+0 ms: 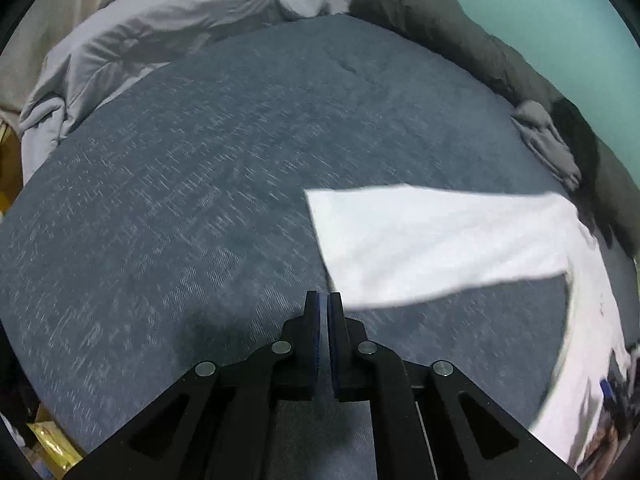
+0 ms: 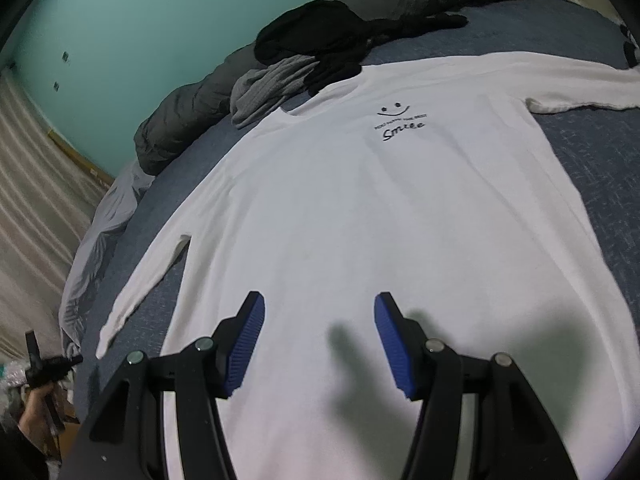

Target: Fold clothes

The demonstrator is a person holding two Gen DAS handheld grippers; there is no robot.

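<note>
Sleeve (image 1: 432,240) first, in your left wrist view: it runs white from centre out to three o'clock across the blue bedspread (image 1: 200,200), its near edge lifted and blurred just past your fingertips. Your left gripper (image 1: 329,300) has its blue pads pressed together at six o'clock; whether any cloth is pinched between them, I cannot tell. A pale grey duvet (image 1: 140,40) is heaped at eleven o'clock, a dark olive quilt (image 1: 460,40) rolls along the wall from one to three o'clock, and a small grey garment (image 1: 548,140) sits at three. Over to your right wrist view: the white shirt (image 2: 360,220) lies flat, chest up, filling the middle, its smile print (image 2: 394,120) at twelve o'clock. One sleeve trails to eight o'clock, the other stretches to two. Your right gripper (image 2: 320,312) hangs over the lower body of the shirt at six o'clock, jaws spread apart, nothing between them. Black clothes (image 2: 320,40) and a grey knit are piled at twelve.
</note>
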